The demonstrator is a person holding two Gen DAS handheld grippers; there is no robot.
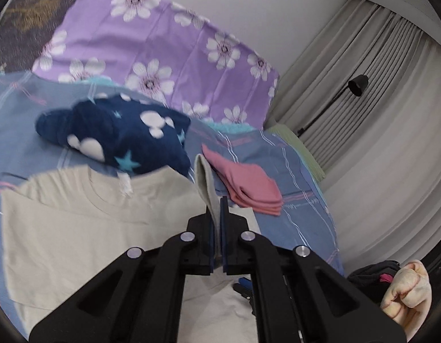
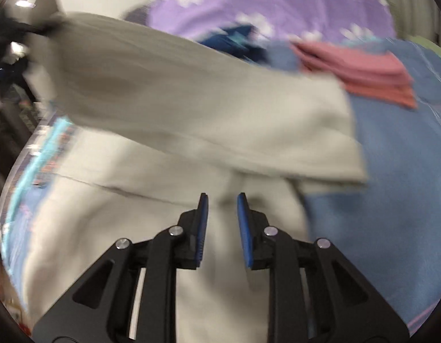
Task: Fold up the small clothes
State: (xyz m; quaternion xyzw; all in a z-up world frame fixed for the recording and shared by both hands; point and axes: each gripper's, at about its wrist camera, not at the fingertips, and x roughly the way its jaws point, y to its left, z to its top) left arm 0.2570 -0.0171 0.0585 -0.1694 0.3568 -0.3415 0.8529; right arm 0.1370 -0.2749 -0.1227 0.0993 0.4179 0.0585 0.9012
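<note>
A blue sheet (image 1: 300, 200) covers the bed. On it lies a beige shirt (image 1: 77, 223), beside folded pink cloth (image 1: 249, 183). The left gripper (image 1: 219, 200) pinches the shirt's lifted edge; the right gripper (image 2: 222, 200) stands narrowly parted above it, empty.

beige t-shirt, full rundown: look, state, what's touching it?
The beige t-shirt is plain, soft knit with a ribbed round collar and a white neck tag. It lies spread on the blue patterned bedsheet, collar toward the navy star-print garment, whose edge overlaps it. The left gripper is shut on one edge, lifting it into a raised flap. The right gripper hangs open above the fabric, holding nothing. The folded pink cloth lies beside it.
</note>
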